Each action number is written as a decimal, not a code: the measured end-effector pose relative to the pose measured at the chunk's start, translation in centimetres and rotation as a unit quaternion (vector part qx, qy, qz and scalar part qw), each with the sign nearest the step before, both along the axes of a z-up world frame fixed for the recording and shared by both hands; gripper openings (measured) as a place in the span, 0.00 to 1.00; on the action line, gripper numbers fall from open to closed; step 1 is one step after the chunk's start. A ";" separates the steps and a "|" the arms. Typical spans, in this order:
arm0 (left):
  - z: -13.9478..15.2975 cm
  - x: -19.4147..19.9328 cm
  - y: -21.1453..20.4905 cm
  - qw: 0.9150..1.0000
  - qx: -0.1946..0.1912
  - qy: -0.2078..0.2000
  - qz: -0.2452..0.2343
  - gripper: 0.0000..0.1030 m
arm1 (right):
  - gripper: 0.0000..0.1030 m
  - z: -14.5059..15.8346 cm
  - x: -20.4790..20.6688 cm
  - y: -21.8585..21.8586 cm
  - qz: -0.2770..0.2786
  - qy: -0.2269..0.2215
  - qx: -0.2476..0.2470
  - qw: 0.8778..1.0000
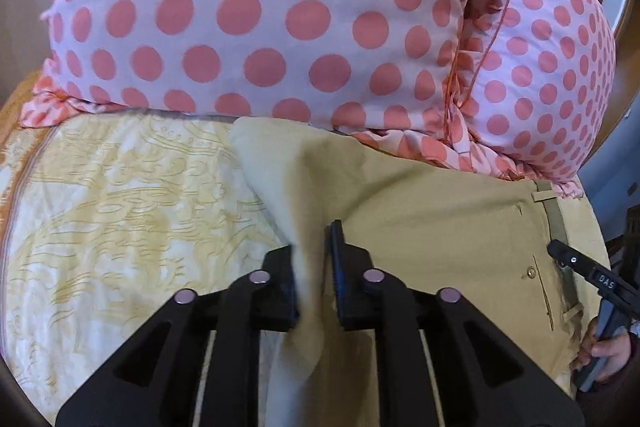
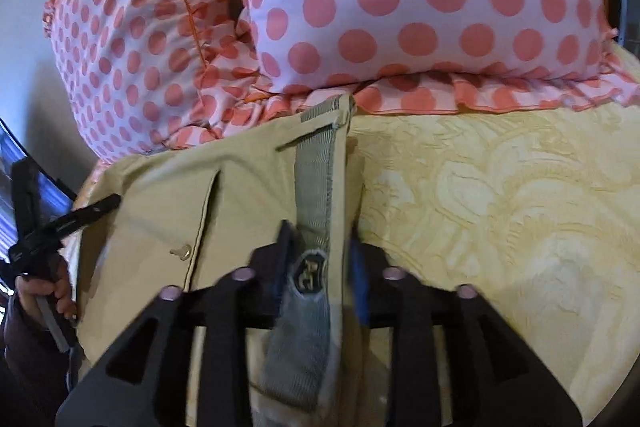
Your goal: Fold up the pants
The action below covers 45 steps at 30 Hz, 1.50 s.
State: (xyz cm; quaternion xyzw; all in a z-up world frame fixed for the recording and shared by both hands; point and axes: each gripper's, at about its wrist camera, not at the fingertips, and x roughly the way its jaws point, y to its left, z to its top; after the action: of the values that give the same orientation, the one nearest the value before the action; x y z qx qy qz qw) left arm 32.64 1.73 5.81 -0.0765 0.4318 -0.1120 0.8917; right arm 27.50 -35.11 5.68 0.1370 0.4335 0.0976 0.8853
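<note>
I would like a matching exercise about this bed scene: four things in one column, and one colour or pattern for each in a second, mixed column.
Things:
1. pants
2. pillows
3. bedspread
4. waistband lining

Descriptions:
a. pale yellow with a swirling pattern
b. grey ribbed band
c. plain khaki
d. pink with coral polka dots

Pairs: 1-c, 2-d, 3-a, 4-b

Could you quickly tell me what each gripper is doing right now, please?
Left gripper: fingers partly closed around a fold of the pants.
Right gripper: fingers partly closed around the pants' waistband.
</note>
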 end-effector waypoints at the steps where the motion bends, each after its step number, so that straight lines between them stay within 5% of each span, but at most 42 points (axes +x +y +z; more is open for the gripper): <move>1: 0.6 -0.7 0.4 1.000 0.009 -0.004 0.005 0.14 | 0.52 0.4 -0.5 -0.1 -0.004 -0.004 -0.008 1.000; 5: 3.9 -5.6 2.0 0.998 0.016 -0.055 0.014 0.21 | 0.75 3.8 -5.6 -0.3 0.020 -0.064 0.036 0.997; 6: 4.5 -7.1 2.2 0.998 -0.002 -0.068 0.003 0.29 | 0.78 4.1 -6.6 0.0 0.034 -0.070 0.059 0.995; 8: 5.0 -10.6 1.5 0.995 -0.051 -0.072 -0.034 0.65 | 0.81 4.2 -8.3 0.8 0.068 -0.067 0.108 0.990; 12: 2.5 -12.3 -1.4 0.992 -0.084 -0.016 -0.087 0.66 | 0.85 1.7 -8.7 1.9 0.076 -0.011 0.161 0.984; 14: 0.5 -11.6 -1.9 0.994 -0.071 0.020 -0.075 0.66 | 0.85 -0.4 -8.2 1.3 0.042 0.031 0.169 0.984; 15: -0.9 -10.8 -2.0 0.995 -0.068 0.043 -0.064 0.66 | 0.85 -0.6 -8.5 0.7 0.031 0.014 0.192 0.981; 16: -1.0 -10.9 -1.8 0.995 -0.073 0.032 -0.062 0.66 | 0.84 -0.7 -8.5 0.6 0.025 0.023 0.197 0.980; 18: -0.8 -11.2 -2.0 0.998 -0.031 0.024 -0.042 0.65 | 0.86 0.2 -9.3 1.1 0.012 0.024 0.169 0.985; 20: 0.0 -13.0 -1.6 0.999 -0.024 0.006 -0.028 0.69 | 0.98 1.5 -11.4 2.7 0.006 0.001 0.100 0.995; 22: 1.0 -15.7 -1.4 1.000 0.000 -0.027 -0.017 0.86 | 0.98 2.1 -13.5 4.4 0.013 -0.032 0.056 0.998; 25: 1.6 -21.1 -1.3 0.996 0.044 -0.076 -0.008 0.98 | 0.98 1.7 -17.4 7.3 0.019 -0.067 -0.013 0.998; 30: -0.3 -26.2 -2.1 0.991 0.087 -0.098 0.002 0.99 | 0.98 -0.9 -21.7 10.4 0.003 -0.096 -0.108 0.990; 35: -1.9 -27.4 -2.4 0.987 0.128 -0.097 0.016 0.99 | 0.98 -2.1 -22.5 11.0 -0.013 -0.087 -0.133 0.987; 39: -3.3 -27.6 -2.1 0.990 0.118 -0.081 0.011 0.99 | 0.98 -2.9 -23.2 11.1 -0.023 -0.084 -0.143 0.986; 45: -3.6 -28.7 -2.0 0.988 0.111 -0.108 0.005 0.99 | 0.98 -3.4 -23.9 11.5 -0.038 -0.108 -0.156 0.981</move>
State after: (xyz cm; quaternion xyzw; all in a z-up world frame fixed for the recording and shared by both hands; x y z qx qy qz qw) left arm 3.97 -0.26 2.17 0.0336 0.3425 -0.0664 0.9365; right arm 3.56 -23.60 2.29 0.0021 0.3394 0.0089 0.9406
